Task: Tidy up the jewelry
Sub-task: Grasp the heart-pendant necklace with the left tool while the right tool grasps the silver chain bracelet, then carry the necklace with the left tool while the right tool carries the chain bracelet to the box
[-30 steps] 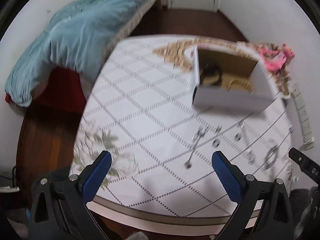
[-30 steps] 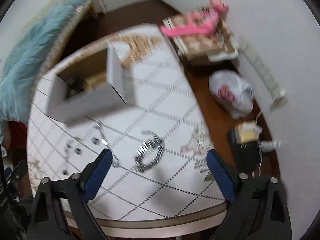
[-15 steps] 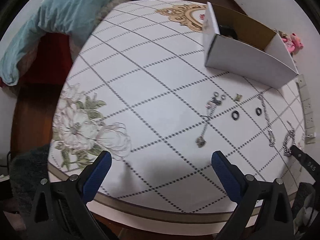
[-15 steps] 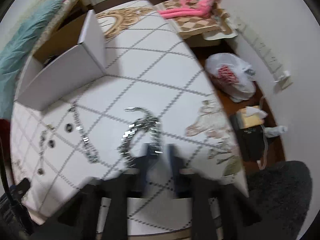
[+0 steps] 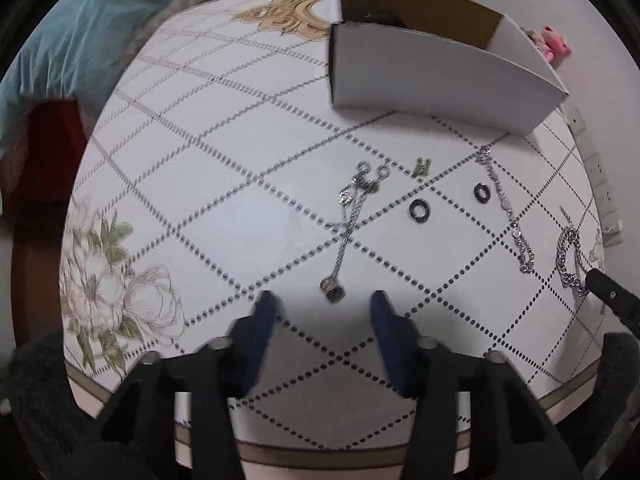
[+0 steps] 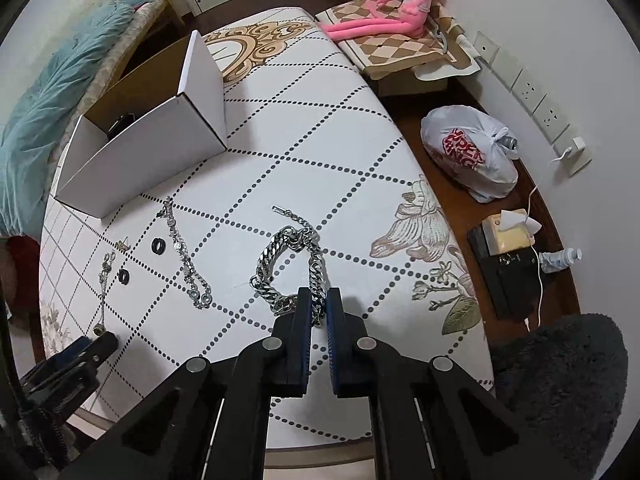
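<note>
Jewelry lies on a white patterned table (image 5: 224, 184). My right gripper (image 6: 319, 298) is shut on the near end of a chunky silver chain bracelet (image 6: 280, 254), which still rests on the table. My left gripper (image 5: 324, 312) is partly open, its fingers either side of the pendant (image 5: 333, 291) of a thin silver necklace (image 5: 350, 216), not touching it. Two black rings (image 5: 419, 209) (image 5: 481, 192), a small gold charm (image 5: 422, 165) and a linked silver bracelet (image 5: 506, 208) lie between. An open white box (image 5: 432, 76) with a dark item inside stands at the back.
A blue duvet (image 5: 80, 40) lies on a bed left of the table. Right of the table are a pink plush toy (image 6: 392, 12) on a cushion, a white plastic bag (image 6: 472, 152), a tissue box (image 6: 506, 232) and wall sockets (image 6: 532, 92).
Both grippers came down to the table. The right one closed on the chunky bracelet. The left one narrowed from wide open around the necklace pendant.
</note>
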`<state>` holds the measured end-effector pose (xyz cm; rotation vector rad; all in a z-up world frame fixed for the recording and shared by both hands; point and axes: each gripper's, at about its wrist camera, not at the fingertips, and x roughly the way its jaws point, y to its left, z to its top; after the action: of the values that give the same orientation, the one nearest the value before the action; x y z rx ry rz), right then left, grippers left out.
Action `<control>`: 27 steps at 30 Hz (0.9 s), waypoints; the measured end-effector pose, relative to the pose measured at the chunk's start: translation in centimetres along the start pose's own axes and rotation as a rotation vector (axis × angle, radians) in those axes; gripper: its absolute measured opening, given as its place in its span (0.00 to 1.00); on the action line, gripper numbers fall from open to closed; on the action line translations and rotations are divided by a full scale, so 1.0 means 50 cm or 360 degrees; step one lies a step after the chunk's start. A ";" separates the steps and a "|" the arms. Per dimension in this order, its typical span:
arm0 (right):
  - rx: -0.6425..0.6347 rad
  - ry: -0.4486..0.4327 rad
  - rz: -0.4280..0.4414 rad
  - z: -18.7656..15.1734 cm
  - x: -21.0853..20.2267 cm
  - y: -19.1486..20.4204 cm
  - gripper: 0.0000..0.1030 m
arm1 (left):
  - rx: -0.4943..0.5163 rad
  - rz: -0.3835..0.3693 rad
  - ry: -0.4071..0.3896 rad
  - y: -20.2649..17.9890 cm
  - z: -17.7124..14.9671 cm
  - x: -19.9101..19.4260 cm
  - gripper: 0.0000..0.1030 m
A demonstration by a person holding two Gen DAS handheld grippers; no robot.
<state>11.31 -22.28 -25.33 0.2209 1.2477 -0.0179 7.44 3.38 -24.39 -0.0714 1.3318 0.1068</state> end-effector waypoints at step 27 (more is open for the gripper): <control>-0.0010 -0.0167 0.0411 0.055 -0.194 0.032 0.03 | 0.0013 -0.0354 -0.0379 0.022 0.095 -0.270 0.09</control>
<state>11.02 -22.24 -15.14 0.3697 1.1073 0.1952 8.74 4.53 -10.16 -0.1933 1.0785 -0.0773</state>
